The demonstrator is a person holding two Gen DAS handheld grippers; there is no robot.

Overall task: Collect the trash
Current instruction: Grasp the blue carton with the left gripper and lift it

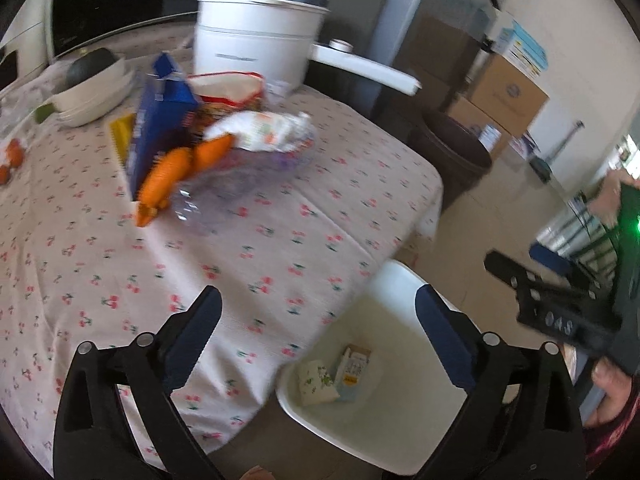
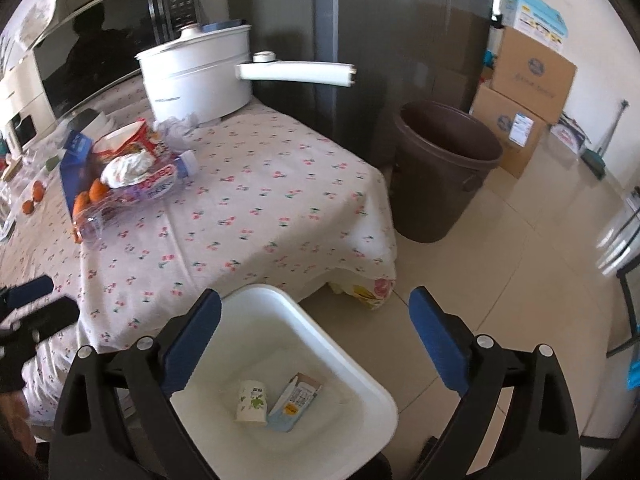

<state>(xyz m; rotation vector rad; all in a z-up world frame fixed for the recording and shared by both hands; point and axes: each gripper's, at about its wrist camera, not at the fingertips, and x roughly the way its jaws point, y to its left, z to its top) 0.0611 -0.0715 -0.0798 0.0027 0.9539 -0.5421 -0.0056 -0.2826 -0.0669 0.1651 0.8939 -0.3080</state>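
A white bin (image 2: pixel 352 364) stands on the floor at the table's near corner; it also shows in the left wrist view (image 1: pixel 396 276). In it lie a paper cup (image 2: pixel 252 402) and a small flat carton (image 2: pixel 296 398). A trash pile sits mid-table: a crushed clear plastic bottle (image 1: pixel 224 200), a crumpled white wrapper (image 1: pixel 268 130), a blue box (image 1: pixel 160 120), a red-and-white bag (image 1: pixel 228 88) and orange pieces (image 1: pixel 168 176). My left gripper (image 1: pixel 318 312) is open and empty over the table edge. My right gripper (image 2: pixel 314 316) is open and empty above the bin.
A large white pot (image 2: pixel 200 76) with a long handle stands at the table's back. A brown bucket (image 2: pixel 440 168) stands on the floor beyond the table. Cardboard boxes (image 2: pixel 524 92) are stacked by the wall. Stacked white bowls (image 1: pixel 92 96) sit at the table's left.
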